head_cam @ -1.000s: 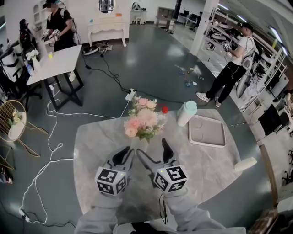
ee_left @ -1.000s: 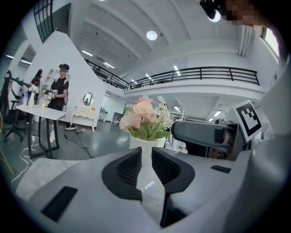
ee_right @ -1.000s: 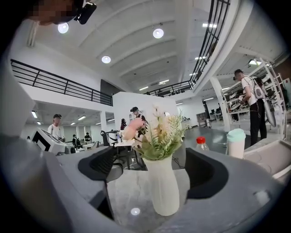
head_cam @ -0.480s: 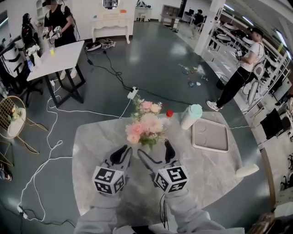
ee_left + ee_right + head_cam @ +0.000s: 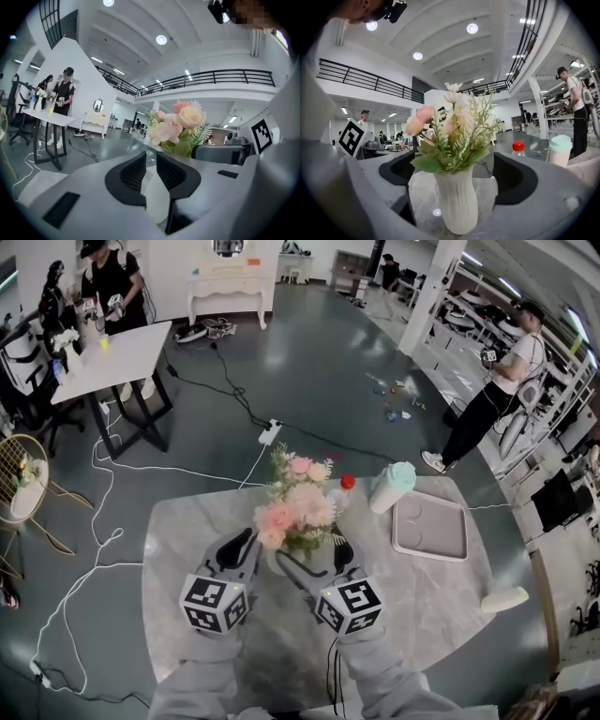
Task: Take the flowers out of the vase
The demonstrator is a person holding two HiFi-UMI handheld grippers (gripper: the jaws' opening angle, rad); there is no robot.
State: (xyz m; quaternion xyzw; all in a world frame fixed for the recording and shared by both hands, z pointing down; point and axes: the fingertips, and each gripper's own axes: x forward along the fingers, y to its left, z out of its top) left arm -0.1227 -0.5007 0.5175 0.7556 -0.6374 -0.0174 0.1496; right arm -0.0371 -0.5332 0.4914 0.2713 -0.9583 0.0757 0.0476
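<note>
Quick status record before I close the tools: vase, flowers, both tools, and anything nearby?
vase: white, ribbed, upright on table
flowers: in vase, pink and cream with greenery
right tool: open wide, vase between jaws, pads not touching it
left tool: jaws nearly together, nothing gripped, at vase's left
nearby: red-capped bottle, mint-lidded cup, tray
</note>
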